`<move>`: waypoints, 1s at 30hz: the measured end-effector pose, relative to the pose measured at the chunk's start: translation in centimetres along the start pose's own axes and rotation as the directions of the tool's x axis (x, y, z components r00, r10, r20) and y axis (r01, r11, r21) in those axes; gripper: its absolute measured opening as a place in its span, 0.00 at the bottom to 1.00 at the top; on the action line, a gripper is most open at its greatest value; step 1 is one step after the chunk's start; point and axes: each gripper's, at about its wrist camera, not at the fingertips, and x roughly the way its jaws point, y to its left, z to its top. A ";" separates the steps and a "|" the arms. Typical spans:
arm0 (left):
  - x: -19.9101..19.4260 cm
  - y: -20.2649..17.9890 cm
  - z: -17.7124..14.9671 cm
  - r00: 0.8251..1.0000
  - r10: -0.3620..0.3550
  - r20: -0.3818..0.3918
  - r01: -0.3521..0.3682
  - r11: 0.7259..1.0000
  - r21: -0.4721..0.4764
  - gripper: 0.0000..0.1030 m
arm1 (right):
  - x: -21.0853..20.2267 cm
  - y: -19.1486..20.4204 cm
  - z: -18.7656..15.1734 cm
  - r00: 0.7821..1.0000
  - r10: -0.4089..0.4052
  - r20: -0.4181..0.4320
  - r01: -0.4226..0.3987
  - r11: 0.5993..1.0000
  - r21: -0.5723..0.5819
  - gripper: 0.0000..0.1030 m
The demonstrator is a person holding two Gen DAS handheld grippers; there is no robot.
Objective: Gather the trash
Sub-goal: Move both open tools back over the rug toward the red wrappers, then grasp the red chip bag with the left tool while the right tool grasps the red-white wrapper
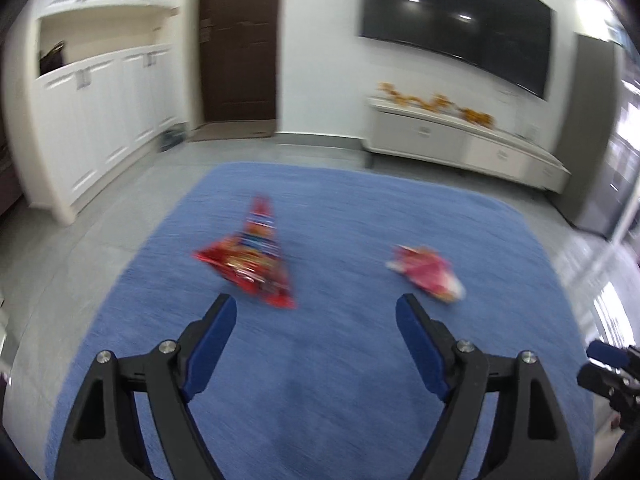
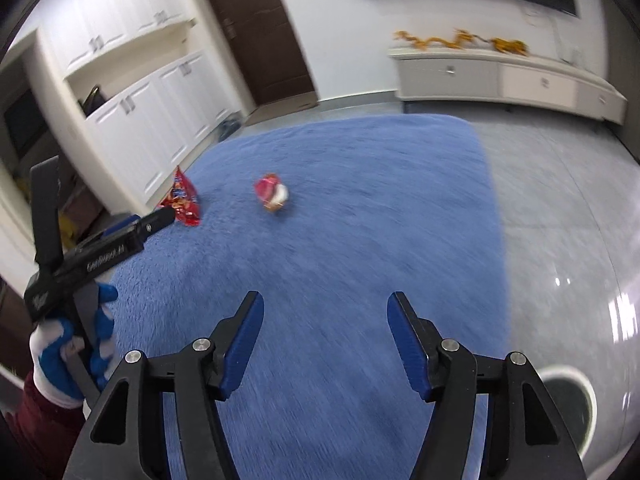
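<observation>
Two pieces of trash lie on a blue rug (image 1: 320,360). One is a flattened red snack bag (image 1: 252,256), the other a crumpled pink and white wrapper (image 1: 426,272). My left gripper (image 1: 316,308) hangs open over the rug, just short of the red bag, with nothing between its blue pads. In the right wrist view the red snack bag (image 2: 184,198) and the pink wrapper (image 2: 273,194) lie farther off on the rug (image 2: 340,240). My right gripper (image 2: 325,304) is open and empty above the rug. The left gripper's black body (image 2: 100,248), held by a gloved hand (image 2: 72,344), reaches toward the red bag.
White cabinets (image 1: 100,120) line the left wall beside a dark door (image 1: 240,40). A low white console (image 1: 460,136) with orange figures stands under a big wall screen (image 1: 460,16). Grey tile floor (image 2: 560,220) surrounds the rug. A round dark opening (image 2: 568,400) sits at the lower right.
</observation>
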 end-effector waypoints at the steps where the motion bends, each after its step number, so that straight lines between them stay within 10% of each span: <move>1: 0.6 0.9 0.5 1.000 0.022 0.008 -0.022 1.000 -0.010 0.79 | 1.2 0.7 0.8 1.000 0.005 -0.007 -0.005 1.000 -0.013 0.62; 18: 9.4 2.5 1.9 0.993 0.092 -0.075 -0.089 0.995 0.046 0.75 | 17.2 5.2 8.8 0.997 0.030 -0.070 -0.036 0.996 -0.077 0.57; 21: 9.4 1.8 1.1 0.992 0.097 -0.084 -0.091 0.994 0.067 0.52 | 17.3 5.2 8.8 0.998 0.005 -0.059 -0.011 0.995 -0.103 0.32; 30: 5.3 -1.6 -0.1 0.998 0.034 -0.046 -0.028 0.992 0.119 0.40 | 11.1 4.2 6.2 0.997 0.083 0.007 -0.082 0.992 -0.092 0.29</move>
